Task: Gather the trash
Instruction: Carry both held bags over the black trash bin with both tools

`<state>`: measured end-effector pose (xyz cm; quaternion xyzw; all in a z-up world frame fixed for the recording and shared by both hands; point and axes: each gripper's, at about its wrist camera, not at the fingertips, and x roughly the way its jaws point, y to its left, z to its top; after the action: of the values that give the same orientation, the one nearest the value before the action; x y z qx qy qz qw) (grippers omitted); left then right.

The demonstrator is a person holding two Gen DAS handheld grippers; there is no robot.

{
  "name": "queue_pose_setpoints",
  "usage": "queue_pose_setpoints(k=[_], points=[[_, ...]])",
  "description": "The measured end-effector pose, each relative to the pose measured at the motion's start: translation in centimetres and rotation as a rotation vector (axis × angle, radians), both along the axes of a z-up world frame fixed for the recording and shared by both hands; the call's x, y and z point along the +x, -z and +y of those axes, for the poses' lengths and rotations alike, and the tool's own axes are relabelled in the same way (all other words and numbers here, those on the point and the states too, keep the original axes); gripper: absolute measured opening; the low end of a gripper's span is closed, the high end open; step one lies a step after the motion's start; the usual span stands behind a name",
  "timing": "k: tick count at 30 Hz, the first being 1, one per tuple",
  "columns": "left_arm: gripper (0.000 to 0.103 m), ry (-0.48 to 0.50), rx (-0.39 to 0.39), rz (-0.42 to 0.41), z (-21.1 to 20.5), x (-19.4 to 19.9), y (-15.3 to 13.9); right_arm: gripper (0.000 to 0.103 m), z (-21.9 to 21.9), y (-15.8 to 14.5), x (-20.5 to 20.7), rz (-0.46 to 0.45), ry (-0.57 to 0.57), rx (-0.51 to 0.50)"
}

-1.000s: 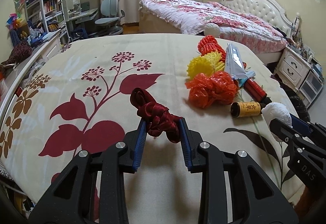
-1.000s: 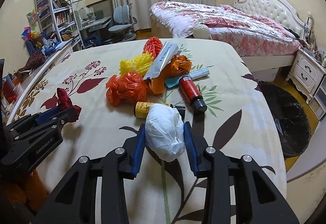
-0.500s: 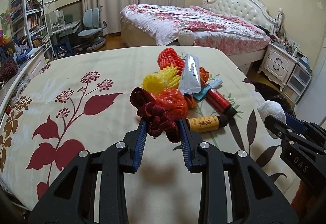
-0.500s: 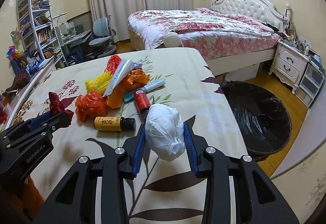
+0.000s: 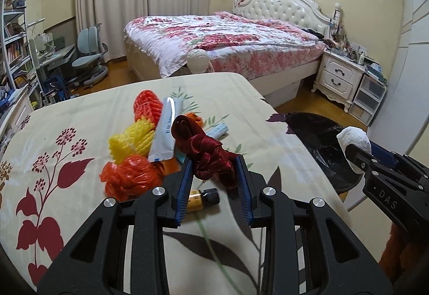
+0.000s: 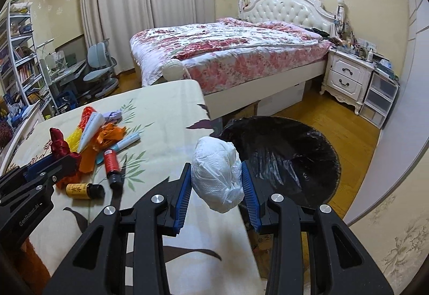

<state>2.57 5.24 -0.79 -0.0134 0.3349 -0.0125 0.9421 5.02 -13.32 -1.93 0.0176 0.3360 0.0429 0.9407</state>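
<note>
Left wrist view. The left claw [image 5: 214,182] pinched a dark red ribbon [image 5: 206,150] between its blue pads [image 5: 185,187], the bundle lifted clear of the desk [image 5: 80,112], which was covered with a cream cloth printed with red flowers. Below and beyond the ribbon lay the remaining trash: an orange plastic bag [image 5: 128,179], a yellow foam net [image 5: 131,142], an orange foam net [image 5: 147,107], a white tube [image 5: 165,134] resting across the nets, and a small yellow bottle [image 5: 201,195] with a black cap just beside the left pad. At the right edge of the view the right claw [image 5: 356,152] gripped a white paper wad [image 5: 354,139] in front of a bin lined with a black bag [image 5: 316,134], standing on the floor just beside the desk.

Right wrist view. The right claw [image 6: 217,182] was closed on the white paper wad [image 6: 217,174], held near the desk [image 6: 166,112] edge, with the black-lined bin [image 6: 289,152] just beyond it. On the desk to the left lay a red bottle [image 6: 111,163], the yellow bottle [image 6: 80,190], the white tube [image 6: 91,128] and a crumpled orange wrapper [image 6: 110,136]. The left claw [image 6: 61,158] entered from the left edge, holding the dark red ribbon [image 6: 59,142] above the heap. A bed [image 6: 228,53] with a floral quilt stood behind.
</note>
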Motion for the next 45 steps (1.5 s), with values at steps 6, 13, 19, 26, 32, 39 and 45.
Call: queue_pose_setpoints(k=[6, 13, 19, 26, 32, 39, 45], points=[[0.031, 0.058, 0.017, 0.007, -3.7, 2.8, 0.3, 0.037, -3.0, 0.0, 2.0, -0.002, 0.060, -0.004], [0.031, 0.099, 0.030, 0.017, -7.4, 6.1, 1.0, 0.037, -6.1, 0.8, 4.3, 0.003, 0.105, 0.002], [0.031, 0.130, 0.052, 0.030, -10.3, 9.0, 2.0, 0.037, -7.7, 1.6, 6.1, 0.008, 0.124, 0.018], [0.031, 0.151, 0.081, 0.042, -12.7, 11.6, 3.1, 0.037, -9.1, 3.0, 8.2, 0.033, 0.141, 0.031], [0.031, 0.161, 0.088, 0.067, -14.4, 13.3, 4.0, 0.037, -10.5, 3.8, 9.1, 0.050, 0.169, 0.036], [0.032, 0.174, 0.096, 0.087, -15.4, 14.6, 4.6, 0.038, -11.9, 4.6, 9.8, 0.071, 0.200, 0.046], [0.034, 0.179, 0.099, 0.110, -15.6, 15.2, 5.1, 0.038, -12.5, 4.7, 10.1, 0.077, 0.217, 0.056]])
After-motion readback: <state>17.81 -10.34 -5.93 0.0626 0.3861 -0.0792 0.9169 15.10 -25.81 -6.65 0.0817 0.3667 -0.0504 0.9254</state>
